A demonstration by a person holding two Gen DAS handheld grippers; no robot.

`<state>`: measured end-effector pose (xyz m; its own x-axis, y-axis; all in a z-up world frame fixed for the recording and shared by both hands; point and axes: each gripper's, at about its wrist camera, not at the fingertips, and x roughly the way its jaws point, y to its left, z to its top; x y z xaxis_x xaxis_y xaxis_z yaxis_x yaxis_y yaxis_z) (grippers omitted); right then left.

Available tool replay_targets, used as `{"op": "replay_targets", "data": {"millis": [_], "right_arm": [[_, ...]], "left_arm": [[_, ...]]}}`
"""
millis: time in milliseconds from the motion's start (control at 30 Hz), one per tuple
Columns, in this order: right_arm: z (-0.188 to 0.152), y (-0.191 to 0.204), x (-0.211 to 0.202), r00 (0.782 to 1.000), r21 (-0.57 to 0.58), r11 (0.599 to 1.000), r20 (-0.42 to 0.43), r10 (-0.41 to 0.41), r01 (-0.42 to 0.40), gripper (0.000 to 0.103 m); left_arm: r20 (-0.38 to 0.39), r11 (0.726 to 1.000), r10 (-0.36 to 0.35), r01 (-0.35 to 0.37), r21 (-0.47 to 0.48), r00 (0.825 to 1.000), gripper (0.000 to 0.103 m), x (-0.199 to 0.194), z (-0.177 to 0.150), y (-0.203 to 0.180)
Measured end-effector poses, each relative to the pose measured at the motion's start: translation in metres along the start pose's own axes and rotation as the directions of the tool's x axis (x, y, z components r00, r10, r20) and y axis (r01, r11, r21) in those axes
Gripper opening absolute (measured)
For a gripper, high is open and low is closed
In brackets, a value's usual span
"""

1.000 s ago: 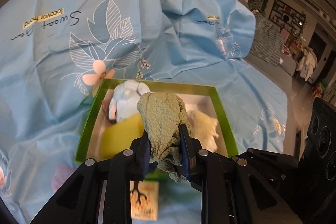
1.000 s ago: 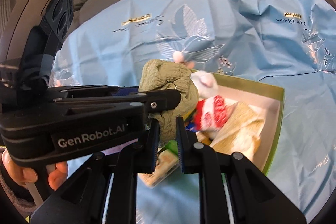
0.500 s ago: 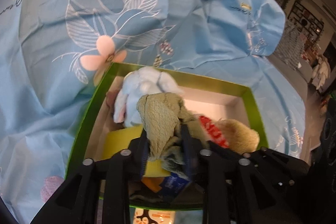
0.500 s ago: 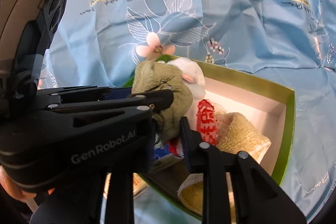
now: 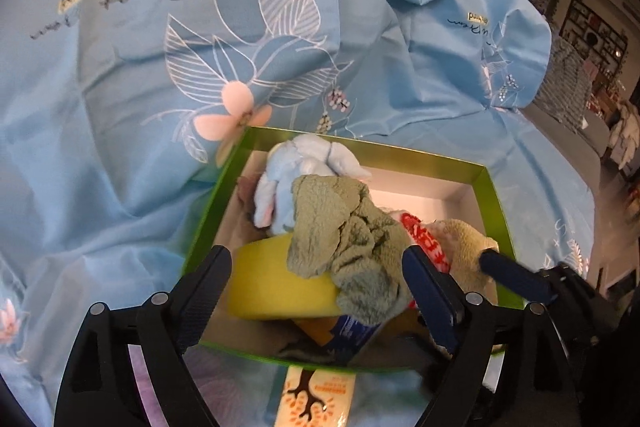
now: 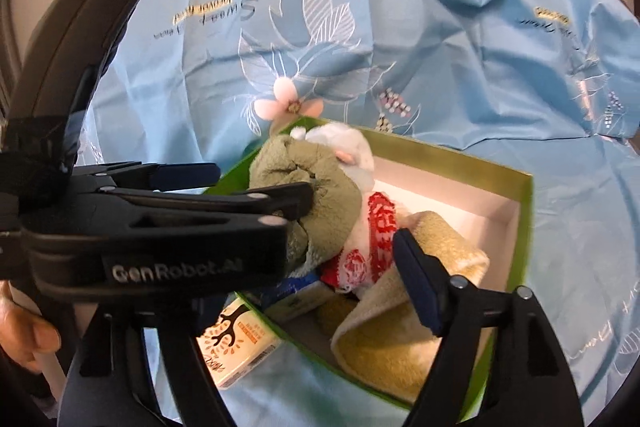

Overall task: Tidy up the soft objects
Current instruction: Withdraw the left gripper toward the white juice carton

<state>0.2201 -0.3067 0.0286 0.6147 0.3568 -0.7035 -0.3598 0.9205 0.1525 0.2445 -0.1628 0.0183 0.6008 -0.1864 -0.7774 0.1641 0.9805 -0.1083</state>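
Two grippers are in your hands, both pitched steeply down over the green box, which sits on the wide blue floral sheet draped over the sofa. Your left hand shows only at the lower left edge of the right wrist view, thumb wrapped round the handle. Open sheet lies on every side of the box except the near one, where a printed packet lies just beside the near wall. Inside, room is short: a tan towel fills the right side up to the rim, a yellow sponge lies at the near left, a pale blue plush sits in the far left corner, and a red and white knit piece lies between plush and towel. Only the far right corner shows bare white floor. Your left gripper has its jaws opening, standing wide; the green cloth lies between them, slumped on the sponge and the pile, and neither pad presses on it. Your right gripper also has its jaws opening; one blue pad hangs over the towel, apart from the cloth, while its other finger is hidden behind the left gripper's body. Neither gripper is grasping anything.
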Motion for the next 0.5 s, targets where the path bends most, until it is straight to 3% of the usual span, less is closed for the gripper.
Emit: {"op": "replay_targets", "data": {"millis": [100,200,500], "right_arm": [[-0.004,-0.003,-0.017,1.0,0.013,1.0,0.02,-0.022,0.022,0.085],[-0.011,-0.003,-0.033,0.999,0.021,0.999,0.03,-0.037,0.036,0.093],[-0.034,0.007,-0.08,0.996,0.017,0.999,0.082,-0.037,0.036,0.099]], "left_arm": [[0.003,1.0,0.007,-0.007,-0.005,1.0,0.089,-0.011,-0.006,0.001],[0.013,1.0,0.017,-0.016,-0.013,1.0,0.097,-0.024,-0.015,0.002],[0.033,0.999,0.031,-0.029,-0.044,0.999,0.098,-0.062,-0.045,0.007]]}}
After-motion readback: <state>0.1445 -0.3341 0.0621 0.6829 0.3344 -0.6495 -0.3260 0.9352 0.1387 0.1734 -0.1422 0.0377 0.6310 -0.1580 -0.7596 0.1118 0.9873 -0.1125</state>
